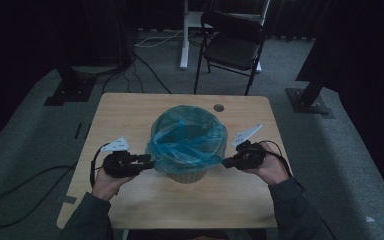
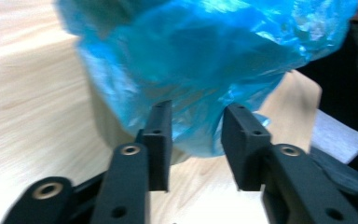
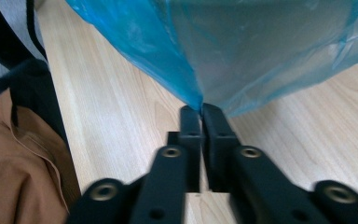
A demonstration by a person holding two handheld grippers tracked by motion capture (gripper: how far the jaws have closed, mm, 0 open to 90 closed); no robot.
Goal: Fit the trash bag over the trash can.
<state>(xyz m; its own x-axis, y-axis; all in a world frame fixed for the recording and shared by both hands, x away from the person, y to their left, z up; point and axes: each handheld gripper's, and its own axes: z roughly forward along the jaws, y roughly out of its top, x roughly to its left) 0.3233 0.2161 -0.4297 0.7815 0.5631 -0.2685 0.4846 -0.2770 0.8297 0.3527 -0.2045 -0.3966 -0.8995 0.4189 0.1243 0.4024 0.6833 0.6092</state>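
A blue plastic bag [image 1: 187, 137] lines a pale round bin [image 1: 186, 176] standing mid-table, its rim draped down over the outside. My left gripper [image 1: 150, 161] is at the bin's left side. In the left gripper view its jaws stand open [image 2: 196, 116], and the bag's hanging fold [image 2: 200, 70] lies just beyond and partly between the tips, not pinched. At the bin's right side is my right gripper [image 1: 226, 162]. Its jaws [image 3: 200, 112] are nearly together, with a corner of the bag's edge [image 3: 193, 95] caught at the tips.
The wooden table [image 1: 130, 110] has a small round hole [image 1: 218, 107] behind the bin. A black folding chair [image 1: 232, 45] and stand bases [image 1: 70, 90] are on the carpet beyond. The person's brown garment [image 3: 18, 154] is by the near table edge.
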